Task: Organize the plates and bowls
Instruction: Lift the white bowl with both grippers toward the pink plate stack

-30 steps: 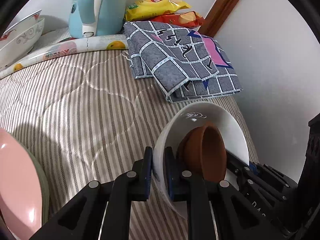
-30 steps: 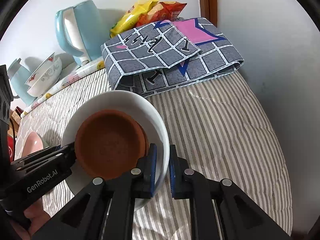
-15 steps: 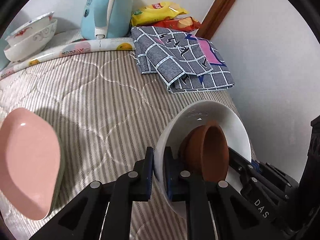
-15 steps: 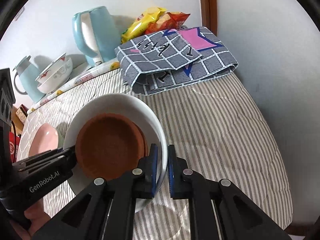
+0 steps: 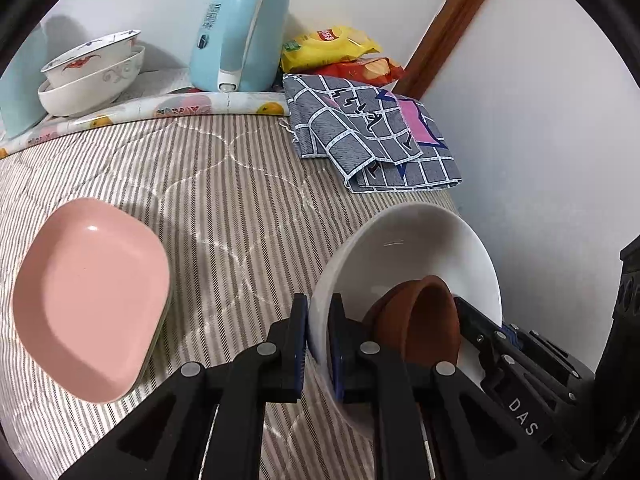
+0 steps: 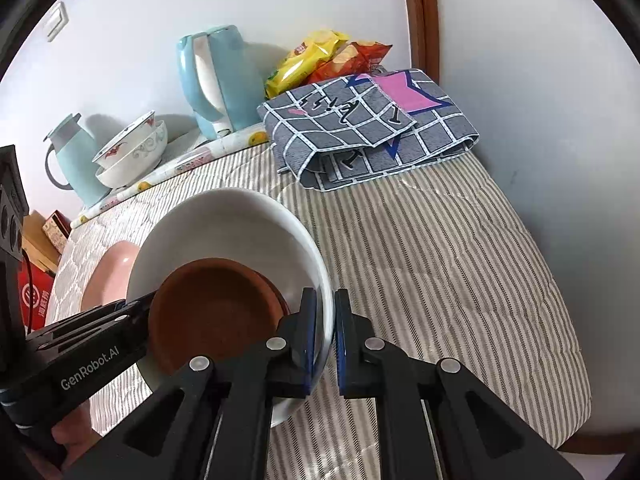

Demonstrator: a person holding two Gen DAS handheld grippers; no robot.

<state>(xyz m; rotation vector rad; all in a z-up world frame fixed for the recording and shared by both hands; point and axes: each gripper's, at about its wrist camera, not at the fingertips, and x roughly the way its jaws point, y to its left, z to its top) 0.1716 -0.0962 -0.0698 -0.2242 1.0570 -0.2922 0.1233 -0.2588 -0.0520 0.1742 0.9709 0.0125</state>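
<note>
Lifted higher off the striped bedcover [image 6: 440, 248], the white bowl [image 5: 404, 248] with the brown bowl [image 6: 212, 312] inside hangs between both grippers, left gripper [image 5: 319, 344] and right gripper [image 6: 325, 340] each clamped on opposite rims to keep it level, near the pink plate [image 5: 88, 296].

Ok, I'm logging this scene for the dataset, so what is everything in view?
white bowl: one, white, held above the bed by both claws
brown dish: one, brown, inside the white bowl
pink plate: one, pink, on the quilt, left
patterned bowls: two, white, stacked at the back
kettle: one, light blue, back
jug: one, light blue, back left
snack bags: two, yellow and red, back corner
cloth: one, grey check, folded
quilt: one, striped
left claw: shut on bowl rim
right claw: shut on bowl rim
</note>
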